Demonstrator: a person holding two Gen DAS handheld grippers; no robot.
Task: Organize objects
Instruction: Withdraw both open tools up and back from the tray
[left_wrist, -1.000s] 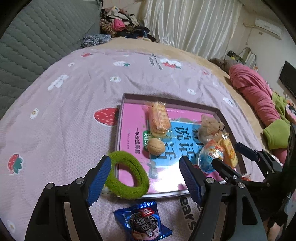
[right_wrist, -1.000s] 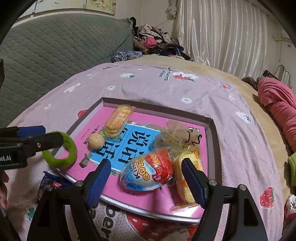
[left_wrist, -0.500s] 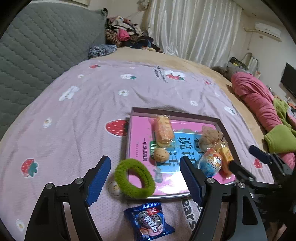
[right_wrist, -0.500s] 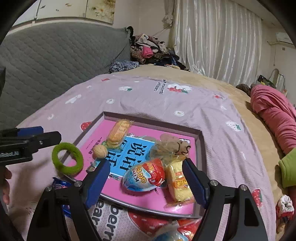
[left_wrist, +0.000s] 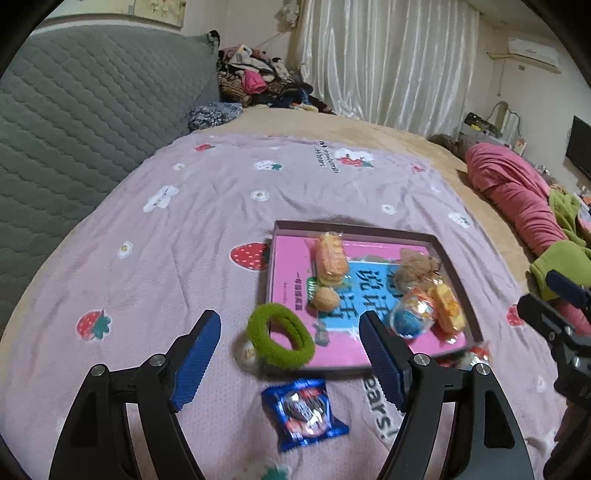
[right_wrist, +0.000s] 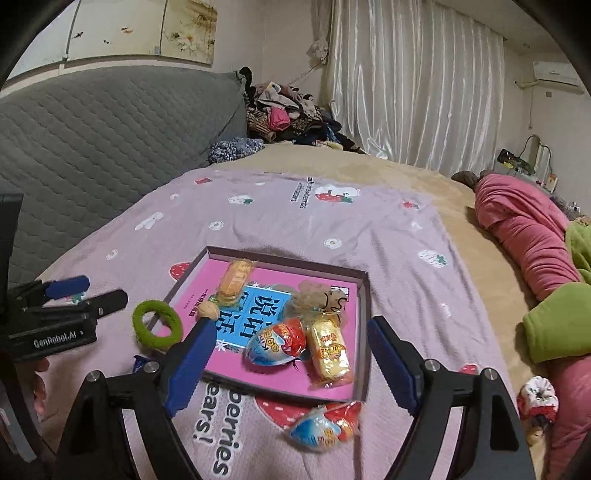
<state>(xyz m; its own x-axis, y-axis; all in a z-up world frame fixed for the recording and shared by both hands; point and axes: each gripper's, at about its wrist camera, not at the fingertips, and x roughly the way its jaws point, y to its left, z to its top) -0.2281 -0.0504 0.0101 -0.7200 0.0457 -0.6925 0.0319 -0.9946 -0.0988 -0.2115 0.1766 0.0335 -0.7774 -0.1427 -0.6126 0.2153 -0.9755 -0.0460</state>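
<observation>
Both of my grippers have pulled up and back from the tray over the last second, so the whole bed now shows. My left gripper (left_wrist: 290, 360) hangs tilted down over the pink strawberry-print sheet (left_wrist: 177, 266), fingers apart with nothing between them. My right gripper (right_wrist: 291, 363) is angled down the same way; its jaws have just been opening and they hold nothing. Ahead lies the shallow tray (right_wrist: 364, 314), lined in pink with a blue printed panel. In it I see a wrapped biscuit pack (left_wrist: 331, 258) at the far side, a walnut (left_wrist: 326, 300) just beside it, a brown fuzzy item in clear wrap (left_wrist: 417, 266), a red-and-blue egg-shaped packet (right_wrist: 277, 341) and a yellow wrapped cake (right_wrist: 328, 352) touching it. A green hair tie (left_wrist: 280, 341) rests across the tray's near left corner, partly on the sheet. Outside the tray, a blue snack packet (left_wrist: 304, 413) lies on the sheet below the hair tie, and a second egg-shaped packet (right_wrist: 325, 424) sits just off the tray's near right corner. Pink bedding (right_wrist: 524, 236) and a green garment (right_wrist: 554, 325) are heaped well apart at the right.
</observation>
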